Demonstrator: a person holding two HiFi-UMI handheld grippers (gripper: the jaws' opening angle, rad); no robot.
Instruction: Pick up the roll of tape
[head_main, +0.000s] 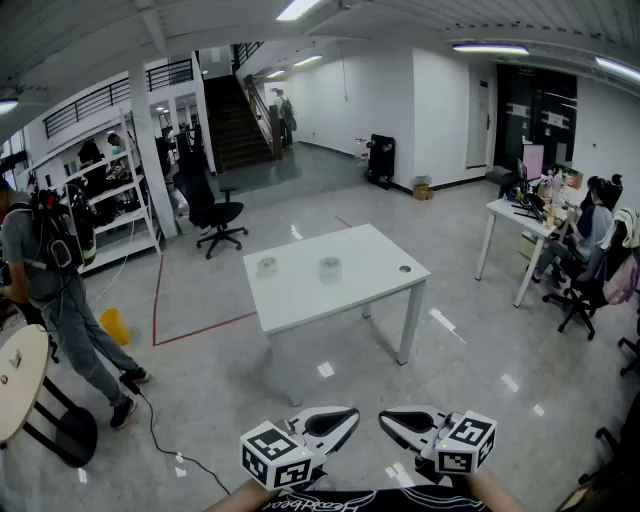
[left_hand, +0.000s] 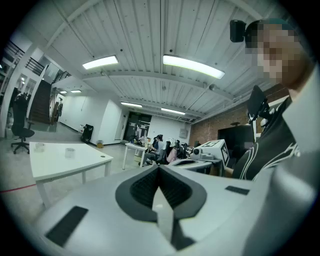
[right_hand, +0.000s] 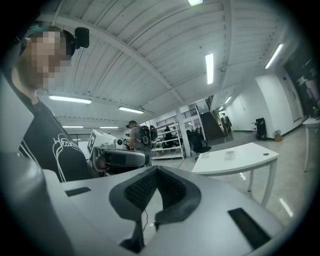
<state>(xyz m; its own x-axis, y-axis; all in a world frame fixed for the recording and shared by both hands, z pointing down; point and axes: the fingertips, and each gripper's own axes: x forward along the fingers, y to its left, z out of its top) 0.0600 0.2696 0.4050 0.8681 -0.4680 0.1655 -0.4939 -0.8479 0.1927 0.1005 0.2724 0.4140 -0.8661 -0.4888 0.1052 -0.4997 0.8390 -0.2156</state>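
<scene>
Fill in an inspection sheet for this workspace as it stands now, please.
Surface: white table, ahead on the grey floor.
Job's things: two pale rolls on the table, left roll and right roll, apart, untouched.
Clutter: small dark round spot near the table's right corner; cannot tell what.
Grippers: left tongs and right tongs shut, empty, held low, well short of the table.
Cables: black cable across the floor at left.
Surroundings: person with backpack, office chair, shelving, stairs, occupied desk at right.
</scene>
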